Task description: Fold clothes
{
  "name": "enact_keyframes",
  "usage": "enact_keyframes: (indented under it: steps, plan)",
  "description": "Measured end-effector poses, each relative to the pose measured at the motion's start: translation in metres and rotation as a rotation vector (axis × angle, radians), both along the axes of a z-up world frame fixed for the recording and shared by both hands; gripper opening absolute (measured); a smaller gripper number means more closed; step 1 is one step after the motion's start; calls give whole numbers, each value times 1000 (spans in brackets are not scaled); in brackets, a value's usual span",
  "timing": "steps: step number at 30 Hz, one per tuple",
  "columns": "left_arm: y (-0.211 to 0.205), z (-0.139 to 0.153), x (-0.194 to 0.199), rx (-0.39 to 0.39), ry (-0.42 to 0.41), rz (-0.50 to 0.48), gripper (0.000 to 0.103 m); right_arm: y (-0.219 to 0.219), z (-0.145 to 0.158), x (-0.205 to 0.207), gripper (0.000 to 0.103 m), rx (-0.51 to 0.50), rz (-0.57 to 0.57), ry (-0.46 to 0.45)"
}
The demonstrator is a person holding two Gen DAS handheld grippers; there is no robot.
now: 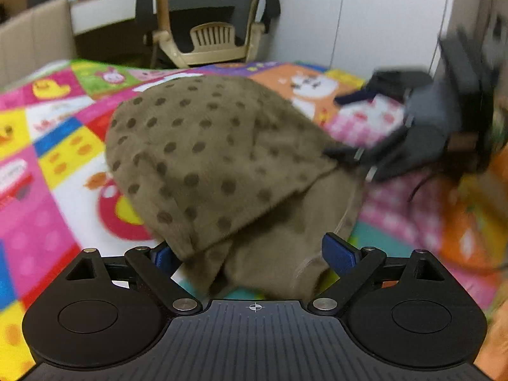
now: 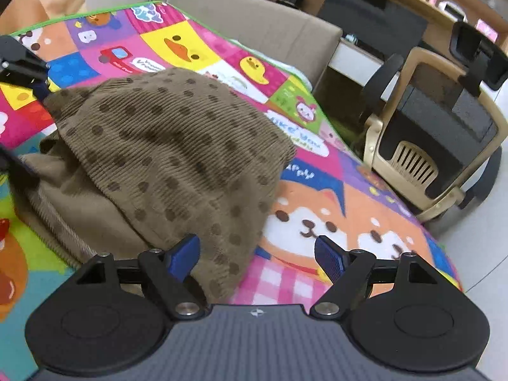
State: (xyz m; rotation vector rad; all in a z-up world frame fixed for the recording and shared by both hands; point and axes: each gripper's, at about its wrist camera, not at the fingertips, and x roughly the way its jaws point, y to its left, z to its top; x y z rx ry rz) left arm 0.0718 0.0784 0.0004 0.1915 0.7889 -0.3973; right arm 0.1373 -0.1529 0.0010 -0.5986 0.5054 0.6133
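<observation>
Because the brown dotted corduroy garment [image 2: 165, 158], heaped mid-mat on the play mat [image 2: 317, 216], looks soft, light and floppy, you should pinch it at a hem or corner with both sets of fingers, left gripper [image 1: 254, 254] and right gripper [image 2: 257, 254], now spread apart and empty.

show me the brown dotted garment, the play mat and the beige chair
brown dotted garment [image 2: 177, 146], right wrist view, dotted top layer.
play mat [image 2: 317, 219], right wrist view, dog print.
beige chair [image 1: 211, 36], left wrist view, slatted seat back.
</observation>
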Motion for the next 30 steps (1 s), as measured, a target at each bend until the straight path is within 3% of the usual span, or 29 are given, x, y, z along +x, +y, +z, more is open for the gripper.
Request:
enact_keyframes:
  steps: [4, 8, 12, 16, 21, 25, 28, 30]
  plan:
    - [27, 4, -4, 37, -14, 92, 97, -4, 2, -12, 79, -10, 26, -10]
    - [48, 19, -7, -30, -11, 117, 96, -7, 12, -18, 79, 28, 34, -30]
    - [61, 34, -6, -185, -16, 116, 97, 7, 21, -33, 77, 73, 98, -54]
    - [80, 21, 15, -368, 58, 215, 97, 27, 26, -52, 59, 99, 181, -73]
    - [110, -10, 39, -594, 149, 367, 97, 48, 4, -64, 51, -10, 245, -105]
    - [109, -20, 43, -624, 167, 367, 95, 48, -3, -62, 51, -40, 243, -92]
    - [104, -23, 43, -640, 181, 339, 78, 47, -7, -61, 51, -60, 242, -83]
    - [102, -22, 43, -649, 186, 323, 58, 46, -8, -63, 50, -61, 240, -83]
